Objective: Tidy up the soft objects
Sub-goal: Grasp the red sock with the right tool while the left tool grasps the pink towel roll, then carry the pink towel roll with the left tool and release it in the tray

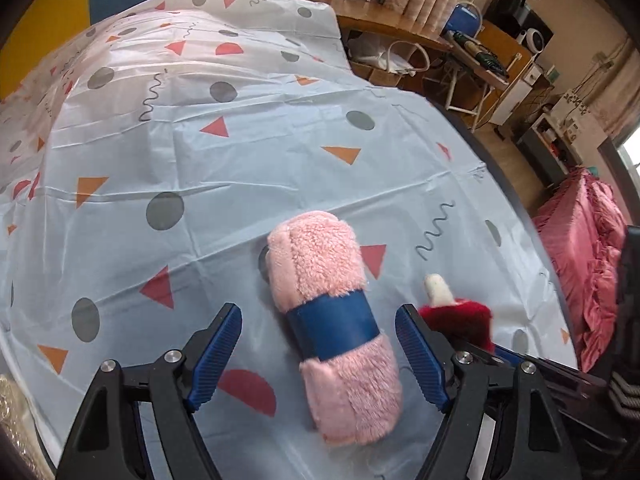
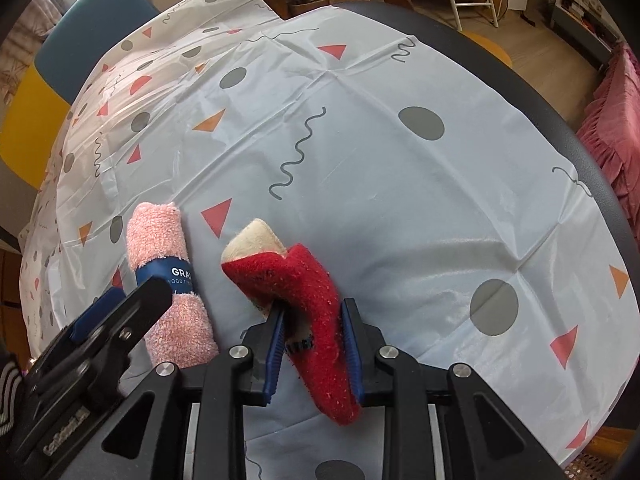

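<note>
The rolled pink towel [image 1: 334, 320] lies on the patterned tablecloth [image 1: 240, 120], straddled by the wide-open left gripper [image 1: 319, 354] with no pad touching it. The red sock [image 2: 316, 320] just beside it is pinched in the narrow right gripper [image 2: 313, 350]. Light, plush and easily squashed, the towel is probably best gripped across its stiffer blue paper band [image 1: 334, 330], where the roll is kept together.

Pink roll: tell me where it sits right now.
The pink roll lies on the tablecloth, between the left gripper's open jaws. The red sock, clamped in the right gripper, is just to its right.
</note>
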Motion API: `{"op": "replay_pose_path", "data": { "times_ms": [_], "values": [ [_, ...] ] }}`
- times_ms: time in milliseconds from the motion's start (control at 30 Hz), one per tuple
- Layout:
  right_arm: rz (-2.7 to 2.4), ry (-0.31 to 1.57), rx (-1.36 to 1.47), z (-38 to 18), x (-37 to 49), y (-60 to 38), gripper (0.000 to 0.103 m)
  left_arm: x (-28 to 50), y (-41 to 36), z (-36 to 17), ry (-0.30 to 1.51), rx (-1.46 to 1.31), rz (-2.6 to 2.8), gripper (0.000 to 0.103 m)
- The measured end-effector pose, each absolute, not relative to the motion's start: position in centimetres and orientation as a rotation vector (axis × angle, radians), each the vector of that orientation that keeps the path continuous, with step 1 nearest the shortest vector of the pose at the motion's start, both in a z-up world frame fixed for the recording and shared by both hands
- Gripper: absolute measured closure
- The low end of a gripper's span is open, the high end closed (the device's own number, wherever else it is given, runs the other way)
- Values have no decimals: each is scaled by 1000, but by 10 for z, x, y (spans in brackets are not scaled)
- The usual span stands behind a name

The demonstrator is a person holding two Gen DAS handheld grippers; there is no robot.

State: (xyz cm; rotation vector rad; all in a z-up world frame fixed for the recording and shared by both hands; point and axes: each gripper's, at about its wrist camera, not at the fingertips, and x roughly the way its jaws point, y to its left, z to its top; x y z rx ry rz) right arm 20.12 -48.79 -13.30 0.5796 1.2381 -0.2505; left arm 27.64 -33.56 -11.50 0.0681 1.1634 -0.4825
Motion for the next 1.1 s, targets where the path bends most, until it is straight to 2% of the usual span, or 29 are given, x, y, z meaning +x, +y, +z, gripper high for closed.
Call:
{"op": "replay_pose_path", "data": {
  "times_ms": [133, 167, 200, 233, 267, 300, 567, 700, 900, 1100],
  "values": [
    [-250, 1242, 562, -133, 203, -486, 78, 275, -336, -133, 1170, 127, -479, 27],
    [-249, 1246, 541, -133, 204, -484, 78, 271, -338, -132, 1143, 167, -479, 32],
    [-248, 1248, 518, -133, 205, -481, 78, 266, -339, -133, 1123, 217, -474, 44],
    [-246, 1249, 501, -134, 207, -477, 78, 261, -337, -132, 1100, 251, -464, 50],
    [-244, 1247, 489, -134, 207, -476, 78, 260, -334, -131, 1088, 256, -461, 63],
    [-239, 1246, 481, -134, 208, -475, 78, 259, -328, -130, 1088, 250, -457, 65],
    [-215, 1236, 416, -137, 208, -469, 75, 247, -298, -129, 1103, 315, -478, 66],
    [-209, 1224, 398, -137, 208, -467, 75, 240, -281, -126, 1127, 291, -467, 70],
    [-182, 1173, 417, -134, 208, -467, 85, 230, -251, -116, 1147, 227, -455, 70],
    [-104, 1140, 280, -130, 216, -439, 86, 242, -230, -93, 1133, 187, -416, 70]
  ]
}}
